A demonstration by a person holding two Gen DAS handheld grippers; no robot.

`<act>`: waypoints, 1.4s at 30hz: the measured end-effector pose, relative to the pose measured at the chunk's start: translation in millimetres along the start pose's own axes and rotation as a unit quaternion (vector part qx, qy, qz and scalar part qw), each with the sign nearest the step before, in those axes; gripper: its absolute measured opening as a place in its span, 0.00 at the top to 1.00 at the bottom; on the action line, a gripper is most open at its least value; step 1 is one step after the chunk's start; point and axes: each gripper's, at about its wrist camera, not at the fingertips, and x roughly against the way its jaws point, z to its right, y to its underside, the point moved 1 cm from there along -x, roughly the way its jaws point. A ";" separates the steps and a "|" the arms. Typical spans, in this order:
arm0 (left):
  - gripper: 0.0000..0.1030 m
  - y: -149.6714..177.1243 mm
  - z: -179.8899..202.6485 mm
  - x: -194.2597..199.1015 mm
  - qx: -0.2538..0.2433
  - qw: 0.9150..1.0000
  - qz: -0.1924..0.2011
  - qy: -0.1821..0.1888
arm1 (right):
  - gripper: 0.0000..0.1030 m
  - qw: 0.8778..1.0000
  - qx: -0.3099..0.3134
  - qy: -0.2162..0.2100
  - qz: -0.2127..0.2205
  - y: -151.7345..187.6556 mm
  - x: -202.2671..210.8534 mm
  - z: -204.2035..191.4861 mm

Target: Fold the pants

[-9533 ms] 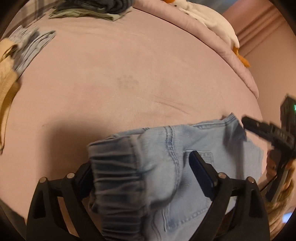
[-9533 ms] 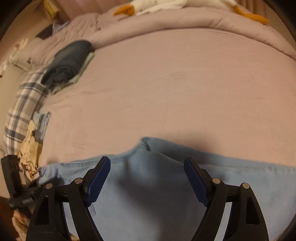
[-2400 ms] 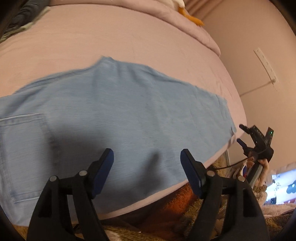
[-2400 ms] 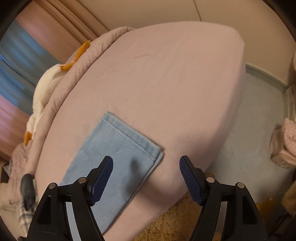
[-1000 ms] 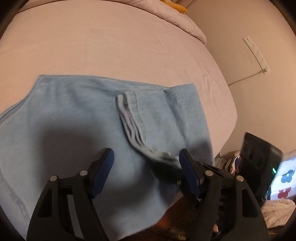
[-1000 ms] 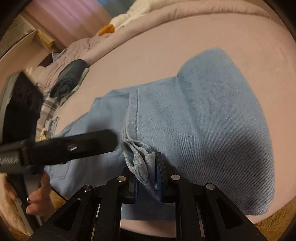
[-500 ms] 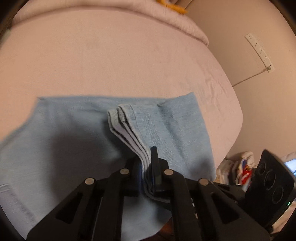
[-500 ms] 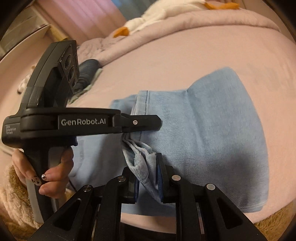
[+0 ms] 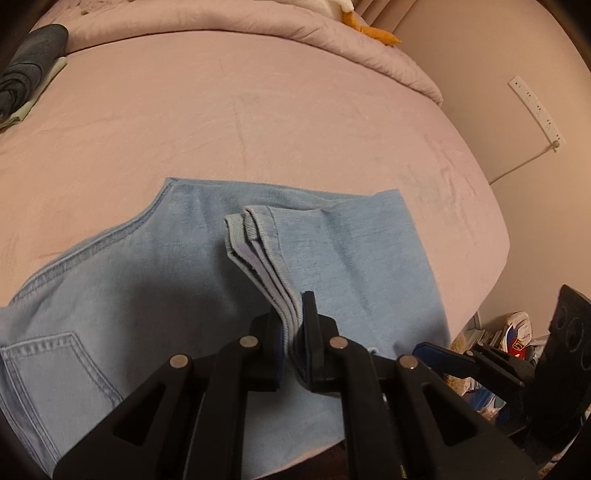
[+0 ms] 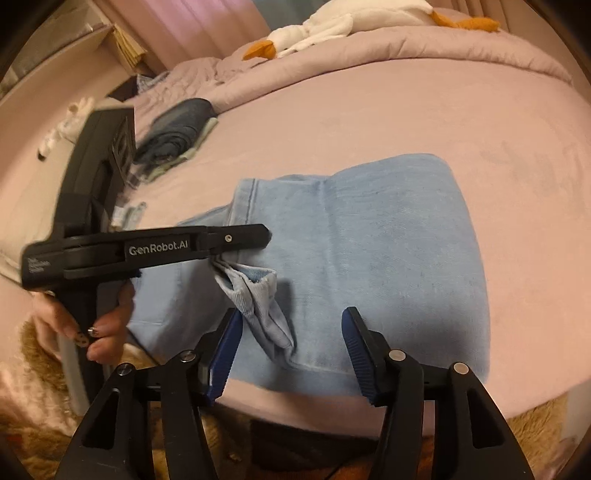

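Note:
Light blue jeans [image 9: 155, 280] lie on the pink bed, their legs folded back over the upper part. My left gripper [image 9: 293, 332] is shut on the stacked leg hems [image 9: 258, 254] and holds them raised above the cloth. In the right wrist view the left gripper [image 10: 236, 251] comes in from the left, clamped on the hems [image 10: 255, 291]. My right gripper [image 10: 291, 354] is open, its jaws wide apart just in front of the hanging hems, touching nothing. The jeans [image 10: 388, 251] lie flat beyond it.
The pink bed [image 9: 258, 110] ends at its right and near edges. A folded dark garment pile [image 10: 177, 129] lies at the far left. A white plush goose [image 10: 332, 26] rests on the duvet at the back. A wall [image 9: 524, 110] with a power strip stands right.
My right gripper has let go of the hems and opened wide. My left gripper, shut on the hems half a second ago, still holds them.

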 end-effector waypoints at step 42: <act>0.65 69.1 -15.9 -3.5 0.007 0.998 -0.059 -0.024 | 0.98 0.971 -0.184 0.150 -0.009 16.1 6.9 111.8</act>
